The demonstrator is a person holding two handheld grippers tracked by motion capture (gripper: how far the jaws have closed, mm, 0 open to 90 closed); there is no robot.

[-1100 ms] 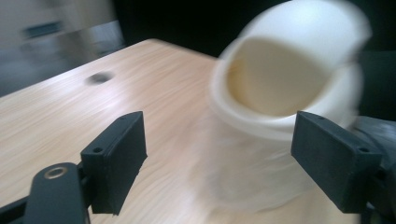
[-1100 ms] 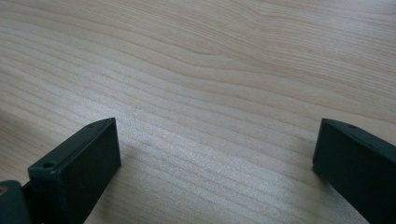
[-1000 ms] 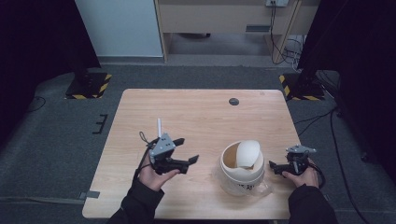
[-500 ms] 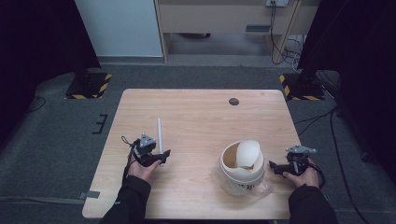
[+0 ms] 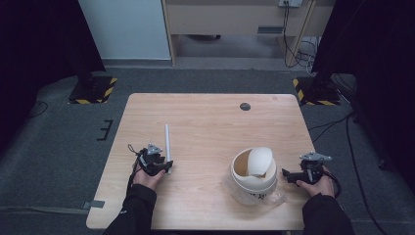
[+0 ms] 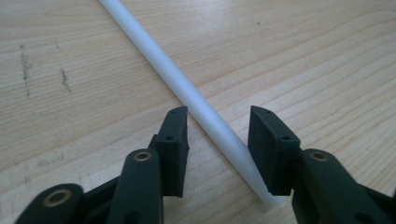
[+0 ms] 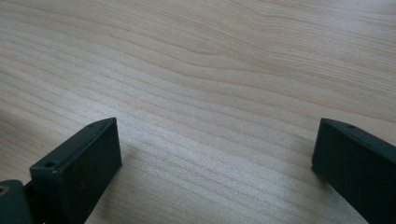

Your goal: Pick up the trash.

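A light wooden table (image 5: 210, 132) with rounded corners is seen from above, with a small dark round disc (image 5: 245, 106) lying near its far edge. Toward the left of the tabletop a slender white plastic rod (image 5: 167, 144) lies flat on the wood, running from the far side toward the near side. Its near end is straddled by the left gripper (image 5: 155, 161), which is held in the person's left hand (image 5: 147, 176) low over the table. In the left gripper view the white rod (image 6: 196, 102) is shown crossing diagonally and ending between the two black jaws of the left gripper (image 6: 217, 140); the jaws are parted, with a clear gap on the left side of the rod, while contact on the right side cannot be made out for certain — the rod passes just beside or against that jaw. On the right half of the table a cream-coloured round bin with a tilted swing lid (image 5: 253, 174) is set on a patch of clear plastic film (image 5: 274, 196). Just to its right the right gripper (image 5: 293, 175) is held in the right hand (image 5: 318, 185), pointing toward the bin but apart from it. In the right gripper view the jaws of the right gripper (image 7: 215, 158) are spread wide over bare wood grain (image 7: 210, 70) — nothing is held between them.
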